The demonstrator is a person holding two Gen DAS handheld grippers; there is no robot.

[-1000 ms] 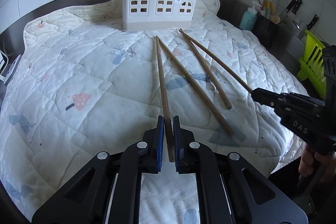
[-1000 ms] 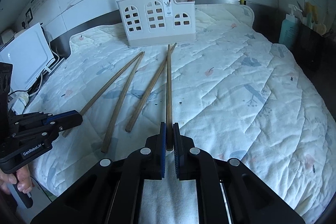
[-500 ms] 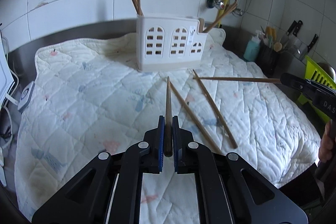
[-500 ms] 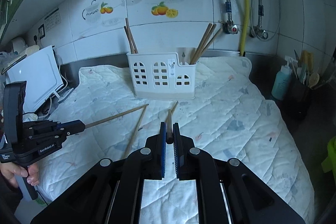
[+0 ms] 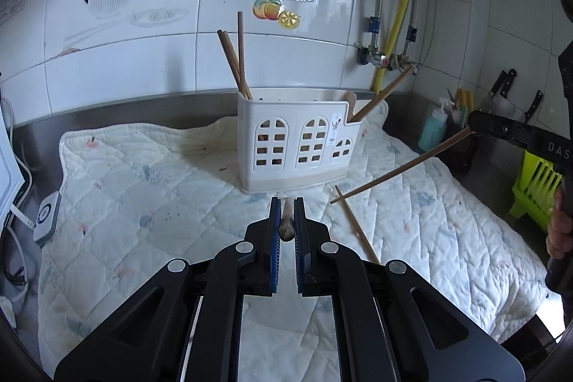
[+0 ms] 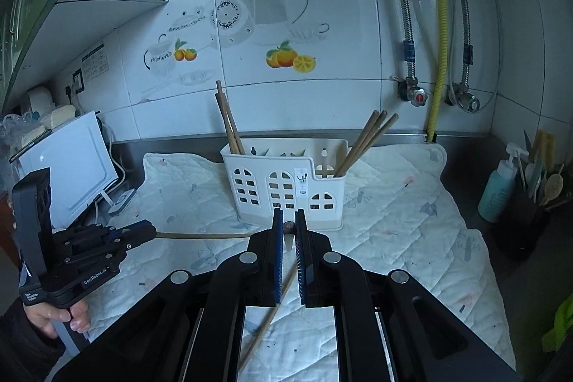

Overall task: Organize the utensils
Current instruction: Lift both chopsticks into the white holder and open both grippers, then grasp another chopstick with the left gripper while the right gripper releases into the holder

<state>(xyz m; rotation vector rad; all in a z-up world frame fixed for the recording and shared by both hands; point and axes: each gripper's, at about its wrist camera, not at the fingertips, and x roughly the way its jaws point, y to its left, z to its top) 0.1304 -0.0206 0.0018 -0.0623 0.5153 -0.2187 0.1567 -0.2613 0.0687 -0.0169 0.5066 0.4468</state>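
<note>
White quilted cloth with small prints [image 5: 150, 188] covers the table, likely padding so the sticks don't roll or clatter. At its far side, against the tiled wall, stands the white plastic utensil holder with arched window cut-outs [image 5: 297, 145], its compartments open at the top so sticks drop in upright; brown wooden chopsticks already lean in its left compartment [image 5: 234, 59] and its lower right one [image 6: 365, 142]. Left claw [image 5: 286, 221] is closed tight on one brown wooden chopstick [image 5: 287, 226], seen end-on so only the butt shows; in the right wrist view that same stick [image 6: 204, 235] runs level out of the claw, clear of the cloth. Right claw [image 6: 288, 228] is likewise clamped on its own wooden chopstick [image 5: 397, 170], which slopes tip-down above the cloth. Both are gripped near the thick end, probably so the thin tips lead into the holder. One loose chopstick [image 5: 354, 224] lies on the cloth near the holder, part hidden behind the left claw body; another [image 6: 268, 317] lies under the right claw, its upper end hidden. Holder's inner dividers mostly out of sight, so which slot each stick goes to can't be told. Person's hands cut off at frame edges.
</note>
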